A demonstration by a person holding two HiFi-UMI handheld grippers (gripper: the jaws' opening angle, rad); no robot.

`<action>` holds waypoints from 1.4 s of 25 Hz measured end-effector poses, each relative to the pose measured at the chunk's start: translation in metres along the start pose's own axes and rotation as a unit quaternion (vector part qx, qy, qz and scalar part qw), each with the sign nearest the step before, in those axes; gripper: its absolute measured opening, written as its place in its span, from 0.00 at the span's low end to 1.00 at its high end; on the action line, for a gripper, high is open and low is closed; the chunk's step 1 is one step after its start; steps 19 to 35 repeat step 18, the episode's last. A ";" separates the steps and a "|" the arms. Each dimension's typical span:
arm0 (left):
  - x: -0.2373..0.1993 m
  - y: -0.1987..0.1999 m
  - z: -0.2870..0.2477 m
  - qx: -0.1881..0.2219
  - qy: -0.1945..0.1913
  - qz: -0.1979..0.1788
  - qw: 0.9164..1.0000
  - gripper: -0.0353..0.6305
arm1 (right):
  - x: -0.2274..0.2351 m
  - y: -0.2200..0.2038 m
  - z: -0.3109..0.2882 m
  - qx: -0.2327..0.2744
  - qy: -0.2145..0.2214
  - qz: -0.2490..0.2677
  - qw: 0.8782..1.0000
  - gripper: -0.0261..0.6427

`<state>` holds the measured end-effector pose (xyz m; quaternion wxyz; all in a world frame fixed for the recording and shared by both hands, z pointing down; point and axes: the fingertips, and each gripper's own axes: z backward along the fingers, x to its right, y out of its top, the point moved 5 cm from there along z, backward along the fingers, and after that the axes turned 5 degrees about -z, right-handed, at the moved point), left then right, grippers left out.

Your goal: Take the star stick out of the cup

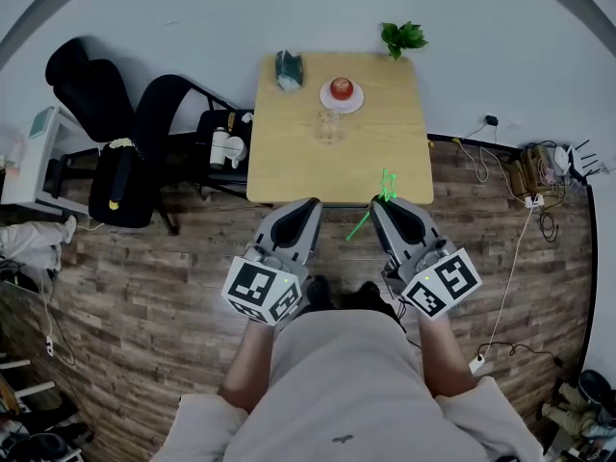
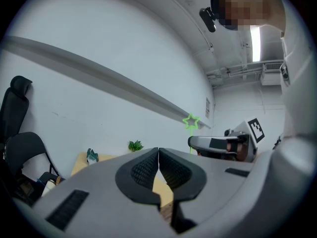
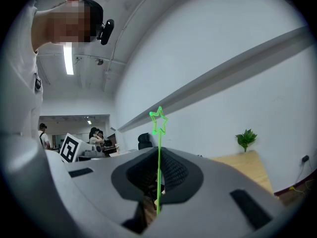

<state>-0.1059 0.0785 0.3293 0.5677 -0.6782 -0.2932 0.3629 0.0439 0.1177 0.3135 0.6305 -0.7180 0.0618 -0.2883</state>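
Observation:
The green star stick is off the table, pinched in my right gripper just past the table's near edge. In the right gripper view the stick stands upright between the shut jaws of that gripper, with the star above their tips. A clear glass cup stands on the wooden table, in front of the plate and well away from both grippers. My left gripper hovers beside the right one, shut and empty. From the left gripper view the star shows above the right gripper.
On the table's far side are a white plate with a red apple, a teal object and a small green plant. Two black chairs and a low shelf with bottles stand left. Cables and a power strip lie right.

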 end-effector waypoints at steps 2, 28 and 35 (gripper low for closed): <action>-0.001 0.000 0.001 0.001 0.000 0.000 1.000 0.07 | -0.001 -0.001 -0.001 -0.002 -0.001 0.001 1.000 0.06; -0.006 0.000 0.008 0.001 -0.011 0.001 1.000 0.07 | -0.011 -0.004 -0.005 -0.003 -0.006 0.006 1.000 0.06; -0.006 0.000 0.008 0.001 -0.011 0.001 1.000 0.07 | -0.011 -0.004 -0.005 -0.003 -0.006 0.006 1.000 0.06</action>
